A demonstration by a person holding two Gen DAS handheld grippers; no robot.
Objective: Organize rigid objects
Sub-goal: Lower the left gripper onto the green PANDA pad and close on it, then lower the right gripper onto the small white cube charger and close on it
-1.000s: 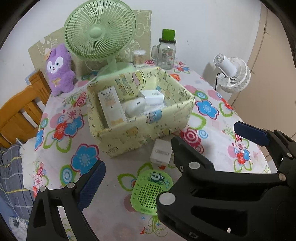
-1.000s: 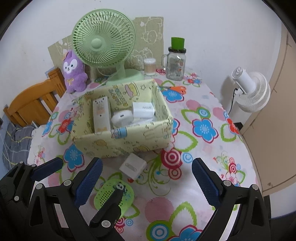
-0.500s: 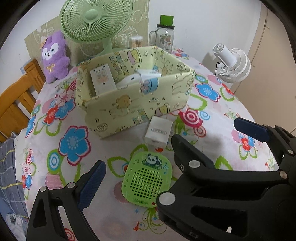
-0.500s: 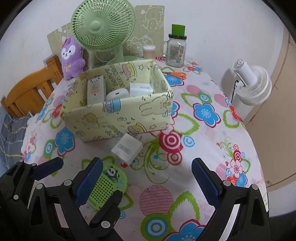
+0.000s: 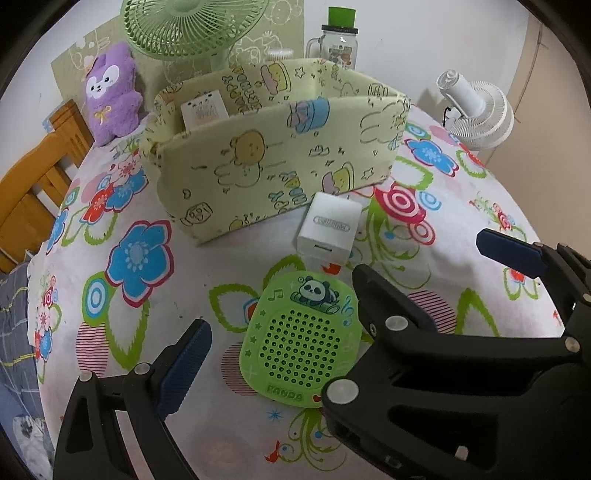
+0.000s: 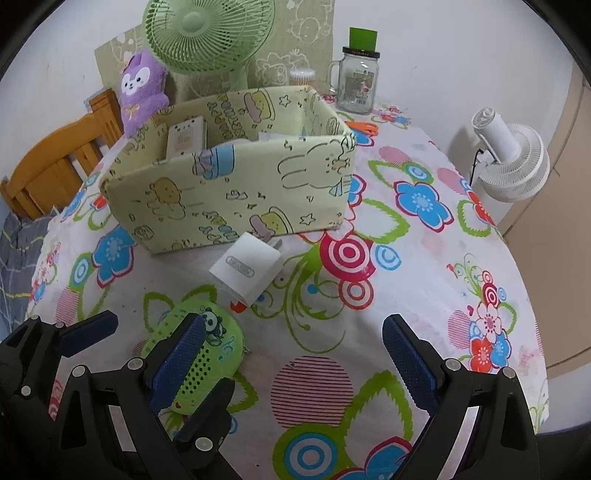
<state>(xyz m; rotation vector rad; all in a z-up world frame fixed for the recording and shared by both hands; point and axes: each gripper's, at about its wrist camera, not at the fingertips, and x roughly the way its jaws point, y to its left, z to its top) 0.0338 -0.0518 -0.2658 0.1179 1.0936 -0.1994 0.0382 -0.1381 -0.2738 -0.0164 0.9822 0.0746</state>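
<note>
A green panda speaker [image 5: 299, 343] lies flat on the flowered tablecloth, between the wide-apart fingers of my left gripper [image 5: 295, 369], which is open and hovers just above it. A gap shows between the left pad [image 5: 184, 365] and the speaker. A white charger cube [image 6: 247, 273] lies just beyond, against the yellow cartoon-print box [image 6: 229, 192]. My right gripper [image 6: 293, 360] is open over bare cloth, in front of the charger and right of the speaker [image 6: 199, 350]. Its left finger crosses over the left gripper's right finger.
The box holds a cream pack [image 5: 203, 109] and other white items. Behind it stand a green fan [image 6: 207, 33], a purple plush [image 6: 142, 92], a glass jar [image 6: 356, 85] and orange scissors [image 6: 364, 127]. A wooden chair [image 6: 55, 173] is left, a white fan [image 6: 509, 162] beyond the table's right edge.
Both grippers have sunk toward the table, so the speaker and charger look nearer and larger. Both pairs of jaws stay as wide as before. Nothing on the table has moved.
</note>
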